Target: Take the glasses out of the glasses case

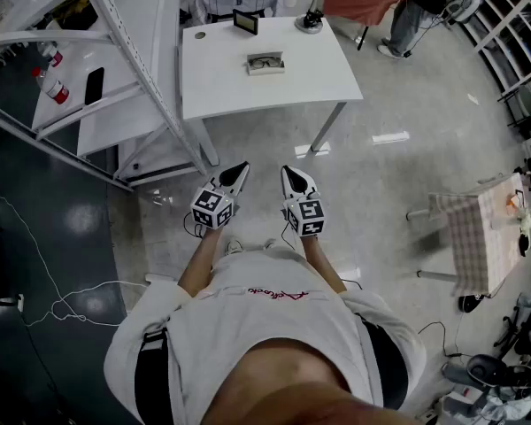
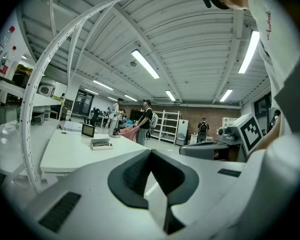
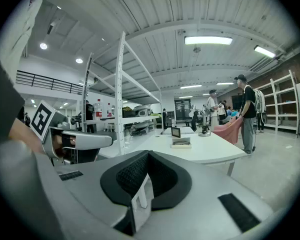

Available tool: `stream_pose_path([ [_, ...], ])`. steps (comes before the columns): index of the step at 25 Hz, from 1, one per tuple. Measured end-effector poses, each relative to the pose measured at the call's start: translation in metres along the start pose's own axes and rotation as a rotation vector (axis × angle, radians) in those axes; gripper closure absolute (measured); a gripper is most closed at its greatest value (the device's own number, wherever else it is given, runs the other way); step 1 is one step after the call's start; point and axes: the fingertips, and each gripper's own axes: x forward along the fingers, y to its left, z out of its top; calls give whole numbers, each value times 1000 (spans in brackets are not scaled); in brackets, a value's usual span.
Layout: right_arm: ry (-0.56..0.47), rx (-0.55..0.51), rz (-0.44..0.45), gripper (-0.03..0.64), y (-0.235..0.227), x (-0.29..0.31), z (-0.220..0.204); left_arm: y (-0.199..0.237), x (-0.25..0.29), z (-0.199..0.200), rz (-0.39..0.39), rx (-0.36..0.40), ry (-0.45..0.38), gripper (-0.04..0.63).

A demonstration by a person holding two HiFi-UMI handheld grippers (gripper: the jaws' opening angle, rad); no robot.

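My head view shows the glasses [image 1: 265, 61] lying in the open glasses case [image 1: 250, 65] on the white table [image 1: 221, 82], well ahead of my left gripper [image 1: 239, 172] and right gripper [image 1: 288, 175]. Each gripper view shows its jaws closed together and empty, and the case only as a low box.

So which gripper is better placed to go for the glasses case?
Right, marginally. The left gripper and right gripper are both shut, empty, short of the table; the glasses case lies nearer straight ahead in the right gripper view.
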Motion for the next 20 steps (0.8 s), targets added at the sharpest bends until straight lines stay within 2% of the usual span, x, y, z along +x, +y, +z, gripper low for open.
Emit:
stream_pose_path([
  [11,-39,21,-14,621,-27,-12,2,-11,17,-4,27,-3,10,569],
  [20,-12,36,6,621,-55,-23,-13,-27,37,-15,51,-18,16,569],
])
